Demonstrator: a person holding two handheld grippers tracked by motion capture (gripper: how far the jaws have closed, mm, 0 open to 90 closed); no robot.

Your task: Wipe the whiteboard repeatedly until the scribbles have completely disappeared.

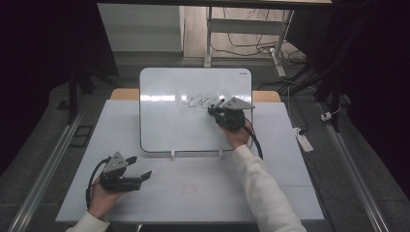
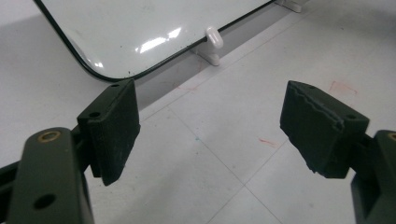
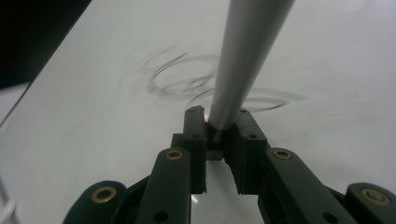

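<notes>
One marker [image 3: 247, 56] is clamped between the closed jaws of the right gripper [image 1: 220, 110], its long axis running straight out ahead of the jaws toward the one whiteboard [image 1: 193, 130], over the looped scribbles [image 1: 200, 101] near the board's upper middle. Whether the tip is touching the surface cannot be told. The right hand [image 1: 238, 135] is judged much the nearer to the scribbles. The left gripper [image 1: 140, 170] is held over the table [image 1: 193, 193], well apart from the board, its jaws spread wide and empty.
</notes>
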